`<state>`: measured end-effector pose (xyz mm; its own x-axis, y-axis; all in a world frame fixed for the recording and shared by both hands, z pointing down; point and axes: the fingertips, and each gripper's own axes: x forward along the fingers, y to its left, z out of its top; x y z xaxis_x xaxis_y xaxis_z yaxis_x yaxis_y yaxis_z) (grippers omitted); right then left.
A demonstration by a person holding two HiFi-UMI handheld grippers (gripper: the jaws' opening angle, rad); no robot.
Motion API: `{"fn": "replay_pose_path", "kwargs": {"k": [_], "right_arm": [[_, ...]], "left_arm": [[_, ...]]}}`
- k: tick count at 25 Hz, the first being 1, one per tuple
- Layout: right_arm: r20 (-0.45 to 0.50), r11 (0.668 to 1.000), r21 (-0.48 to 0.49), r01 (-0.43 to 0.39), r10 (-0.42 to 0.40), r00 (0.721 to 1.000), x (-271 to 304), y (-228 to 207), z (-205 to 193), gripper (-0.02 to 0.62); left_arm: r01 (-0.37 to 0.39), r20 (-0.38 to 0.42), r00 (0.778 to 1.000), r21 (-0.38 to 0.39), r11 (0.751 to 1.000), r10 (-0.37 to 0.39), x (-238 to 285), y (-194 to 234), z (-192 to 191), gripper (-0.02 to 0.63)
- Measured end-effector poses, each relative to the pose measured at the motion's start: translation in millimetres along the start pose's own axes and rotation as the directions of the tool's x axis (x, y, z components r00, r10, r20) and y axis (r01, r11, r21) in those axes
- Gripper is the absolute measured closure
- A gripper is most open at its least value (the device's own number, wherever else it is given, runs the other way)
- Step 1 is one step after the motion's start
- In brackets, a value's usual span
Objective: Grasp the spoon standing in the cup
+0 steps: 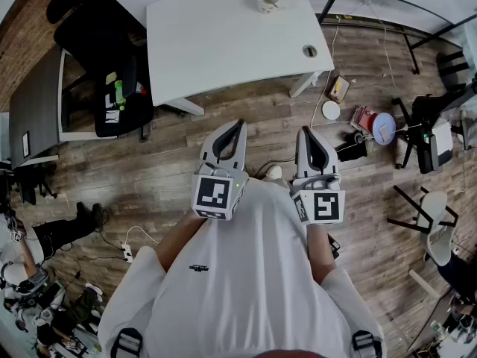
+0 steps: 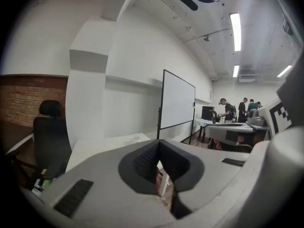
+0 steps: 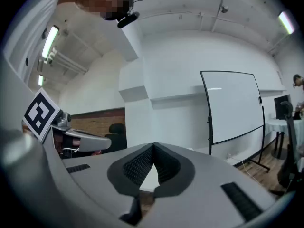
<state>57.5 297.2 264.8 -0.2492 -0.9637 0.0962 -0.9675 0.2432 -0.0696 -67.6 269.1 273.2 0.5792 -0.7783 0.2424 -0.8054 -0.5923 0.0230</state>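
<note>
The cup (image 1: 267,2) stands near the far edge of the white desk (image 1: 223,51), well apart from me. The spoon in it is too small in the head view to make out beyond a hint at the rim. Standing upright, its handle should stick up free of the cup, which I judge is why it can be pinched without touching the cup itself.

My left hand-held gripper (image 1: 235,125) and right hand-held gripper (image 1: 304,131) hang side by side in front of my chest, over the wooden floor (image 1: 149,170) short of the desk. Both point towards the desk, close to level. Each has its jaws pressed together with nothing between them. My forearms (image 1: 177,243) are drawn in with the elbows bent. I read this as a ready pose, the reach not yet begun.
</note>
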Motion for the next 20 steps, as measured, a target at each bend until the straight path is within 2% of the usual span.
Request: {"fn": "replay_pose_path", "kwargs": {"k": [4,12,17,20], "right_arm": [[0.024,0.998,0.031,-0.054,0.054,0.998,-23,9,1,0.594],[0.031,0.998,0.053,-0.025,0.023,0.999,-61,-26,-2,0.594],[0.050,0.996,0.026,-0.085,0.083,0.995,-77,-34,-10,0.592],[0.038,0.992,0.066,-0.109,0.106,0.994,-78,-36,-20,0.592]], "left_arm": [[-0.004,-0.044,0.999,-0.017,1.000,0.003,-15,-15,-10,0.612],[0.019,-0.021,1.000,0.003,1.000,-0.019,-20,-70,-4,0.612],[-0.018,-0.027,0.999,-0.015,1.000,0.018,-22,-90,-11,0.612],[-0.054,-0.057,0.997,-0.026,0.998,0.052,-29,-93,-19,0.612]]}}
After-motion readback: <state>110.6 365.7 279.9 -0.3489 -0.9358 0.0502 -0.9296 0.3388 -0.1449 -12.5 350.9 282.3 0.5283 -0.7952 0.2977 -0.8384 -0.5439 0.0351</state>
